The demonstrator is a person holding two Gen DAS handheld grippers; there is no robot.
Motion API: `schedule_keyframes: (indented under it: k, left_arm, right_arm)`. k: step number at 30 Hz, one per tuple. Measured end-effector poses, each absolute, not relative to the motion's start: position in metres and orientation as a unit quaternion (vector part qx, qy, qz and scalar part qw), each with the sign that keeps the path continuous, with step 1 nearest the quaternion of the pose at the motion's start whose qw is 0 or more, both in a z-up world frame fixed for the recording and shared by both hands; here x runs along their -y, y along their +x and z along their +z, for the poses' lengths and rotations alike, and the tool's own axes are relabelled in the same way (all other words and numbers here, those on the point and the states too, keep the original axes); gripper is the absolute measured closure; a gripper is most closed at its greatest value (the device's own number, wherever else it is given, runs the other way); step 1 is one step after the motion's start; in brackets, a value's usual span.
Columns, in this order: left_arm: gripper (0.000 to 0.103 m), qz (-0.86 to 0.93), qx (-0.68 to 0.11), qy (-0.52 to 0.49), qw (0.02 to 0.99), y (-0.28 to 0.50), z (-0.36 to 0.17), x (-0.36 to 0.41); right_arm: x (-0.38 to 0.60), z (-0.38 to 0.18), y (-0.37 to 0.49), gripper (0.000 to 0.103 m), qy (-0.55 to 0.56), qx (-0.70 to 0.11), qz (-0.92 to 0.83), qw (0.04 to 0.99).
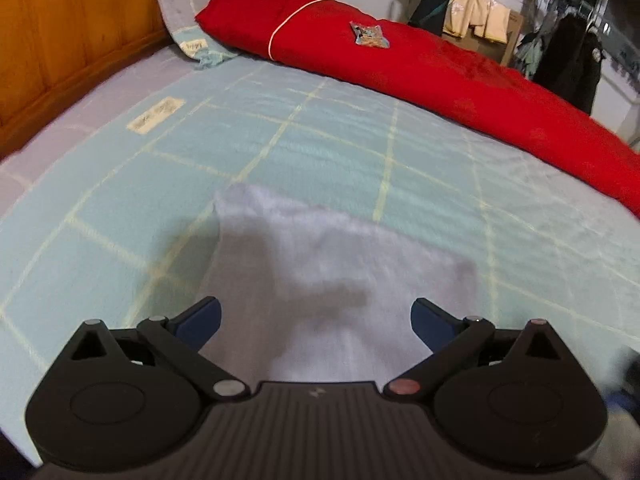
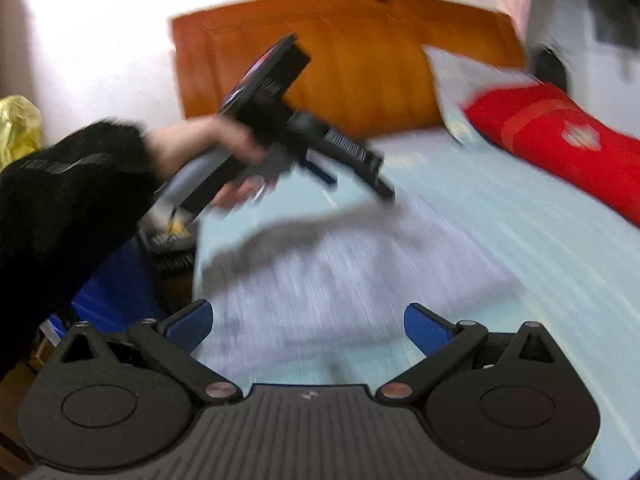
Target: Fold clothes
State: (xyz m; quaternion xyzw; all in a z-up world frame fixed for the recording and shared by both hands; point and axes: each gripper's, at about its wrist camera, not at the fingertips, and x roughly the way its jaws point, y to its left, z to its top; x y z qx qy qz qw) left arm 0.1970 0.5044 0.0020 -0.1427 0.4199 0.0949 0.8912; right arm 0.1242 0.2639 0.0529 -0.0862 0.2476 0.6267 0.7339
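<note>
A pale grey-lilac garment [image 1: 320,248] lies flat on the teal checked bed sheet [image 1: 120,208]. My left gripper [image 1: 316,316] hovers over its near part, open, with nothing between the blue pads [image 1: 200,320]. In the right wrist view the same garment [image 2: 340,280] is blurred by motion, and my right gripper [image 2: 308,320] is open just above its near edge. A hand in a black fuzzy sleeve [image 2: 72,184] holds the left gripper [image 2: 352,176] above the garment's far edge, which shows a dark band.
A rolled red quilt [image 1: 440,68] runs along the far side of the bed with a small patterned packet [image 1: 370,35] on it. A pillow [image 1: 180,4] leans on the wooden headboard [image 1: 60,40]. Hanging clothes [image 1: 476,16] stand behind. Beside the bed are a yellow bag [image 2: 18,128] and a blue object [image 2: 108,292].
</note>
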Motion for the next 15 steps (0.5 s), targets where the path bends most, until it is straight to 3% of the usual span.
schedule_keyframes:
  k: [8, 15]
  left_arm:
    - [0.002, 0.079, -0.415, -0.224, 0.878, 0.156, -0.048, -0.53]
    - [0.002, 0.04, -0.372, -0.243, 0.895, 0.125, -0.029, -0.53]
  right_arm:
    - [-0.351, -0.02, 0.154, 0.0, -0.105, -0.303, 0.643, 0.695]
    - [-0.342, 0.002, 0.132, 0.0, -0.124, -0.268, 0.647, 0.703]
